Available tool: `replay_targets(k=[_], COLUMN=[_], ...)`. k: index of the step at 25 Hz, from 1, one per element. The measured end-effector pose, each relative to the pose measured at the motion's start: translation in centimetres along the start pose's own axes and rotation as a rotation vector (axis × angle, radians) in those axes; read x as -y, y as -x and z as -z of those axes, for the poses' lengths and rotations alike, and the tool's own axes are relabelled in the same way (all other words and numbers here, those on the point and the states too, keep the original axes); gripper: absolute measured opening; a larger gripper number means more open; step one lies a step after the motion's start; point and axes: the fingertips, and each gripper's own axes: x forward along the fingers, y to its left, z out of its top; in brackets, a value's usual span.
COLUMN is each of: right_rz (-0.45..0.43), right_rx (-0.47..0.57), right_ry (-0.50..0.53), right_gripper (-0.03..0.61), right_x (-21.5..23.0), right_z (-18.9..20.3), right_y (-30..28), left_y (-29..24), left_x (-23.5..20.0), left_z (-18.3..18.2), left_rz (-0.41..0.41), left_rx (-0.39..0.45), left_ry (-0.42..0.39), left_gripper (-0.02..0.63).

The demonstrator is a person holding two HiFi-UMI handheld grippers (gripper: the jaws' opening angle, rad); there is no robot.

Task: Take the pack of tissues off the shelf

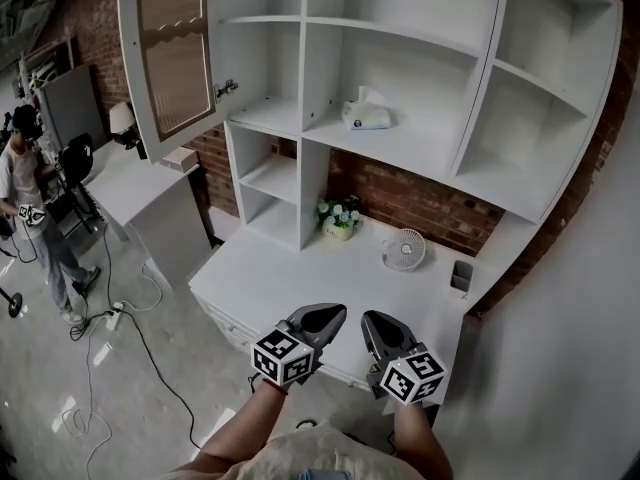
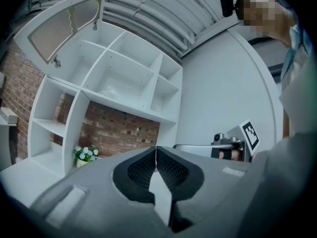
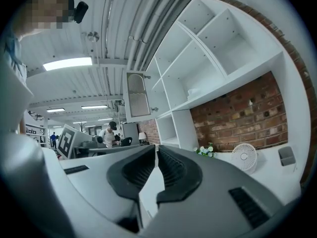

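The shelf [image 1: 420, 153] stands on the worktop [image 1: 290, 278]. The left tool [image 1: 334, 315] and the right tool [image 1: 372, 320] are both closed and empty, low before the worktop. The pack [image 1: 367, 116] lies in the middle compartment, above and ahead of both tools. Its long side runs along the shelf edge. I judge it a little nearer the right tool. No writing is readable.

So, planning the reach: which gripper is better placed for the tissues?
Right, slightly: the tissue pack sits almost straight ahead of the right gripper; the left gripper is further aside. Both empty.
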Motion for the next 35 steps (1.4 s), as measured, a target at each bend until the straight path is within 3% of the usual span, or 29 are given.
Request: replay_targets(k=[11,35], right_rz=[0.026,-0.119], right_rx=[0.008,-0.003], right_ry=[0.016,-0.009], right_gripper=[0.018,0.018], right_x=[2.3,9.1], right_z=[-1.6,-5.7], right_y=[-4.0,-6.4], left_y=[-2.3,-9.8], left_x=[-3.5,-4.8], left_z=[-0.9,-3.6], left_rz=[0.053,-0.037], left_rx=[0.005,0.037], left_ry=[0.012,0.005], left_gripper=[0.011,0.011])
